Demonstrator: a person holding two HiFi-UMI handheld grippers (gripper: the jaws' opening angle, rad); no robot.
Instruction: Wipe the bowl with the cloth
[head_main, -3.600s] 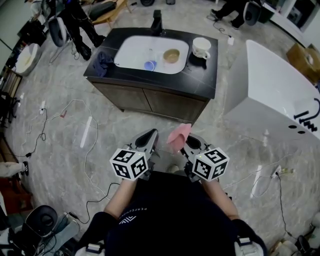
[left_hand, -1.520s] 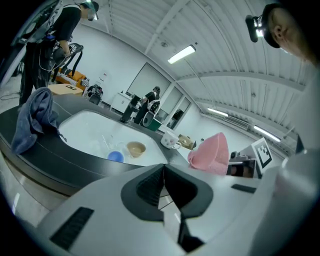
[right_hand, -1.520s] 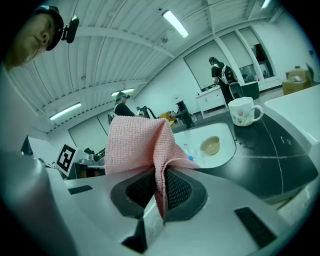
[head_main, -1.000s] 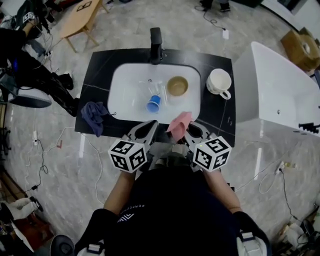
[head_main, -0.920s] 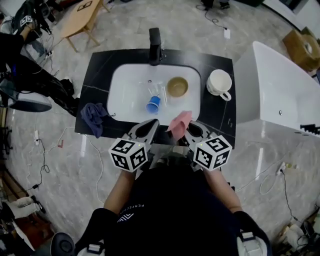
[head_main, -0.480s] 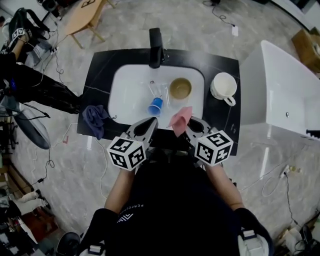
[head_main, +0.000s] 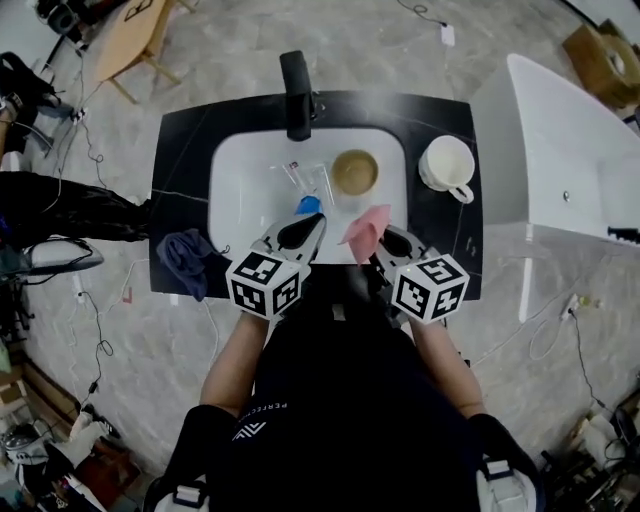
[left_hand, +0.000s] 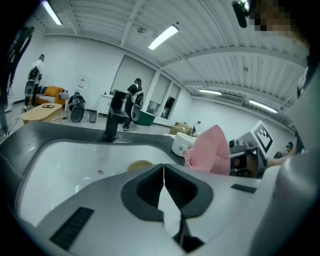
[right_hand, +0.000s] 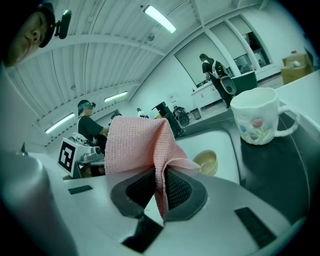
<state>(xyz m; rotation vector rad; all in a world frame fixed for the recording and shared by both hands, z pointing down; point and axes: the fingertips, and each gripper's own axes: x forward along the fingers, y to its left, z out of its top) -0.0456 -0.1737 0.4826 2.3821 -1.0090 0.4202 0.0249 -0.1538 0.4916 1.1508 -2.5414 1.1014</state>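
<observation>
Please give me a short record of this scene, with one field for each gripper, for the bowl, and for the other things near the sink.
left gripper: jaws together, holding nothing
right gripper: shut on the pink cloth
bowl: tan, upright in the white sink, apart from the pink cloth
blue cup: in the sink, left of the bowl
mug: on the black counter, right of the sink
dark cloth: on the counter, left of the sink

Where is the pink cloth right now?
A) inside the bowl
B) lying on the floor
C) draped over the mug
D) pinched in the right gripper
D: the pink cloth is clamped between the jaws of the right gripper, held up near the sink, while the bowl sits apart inside it.
</observation>
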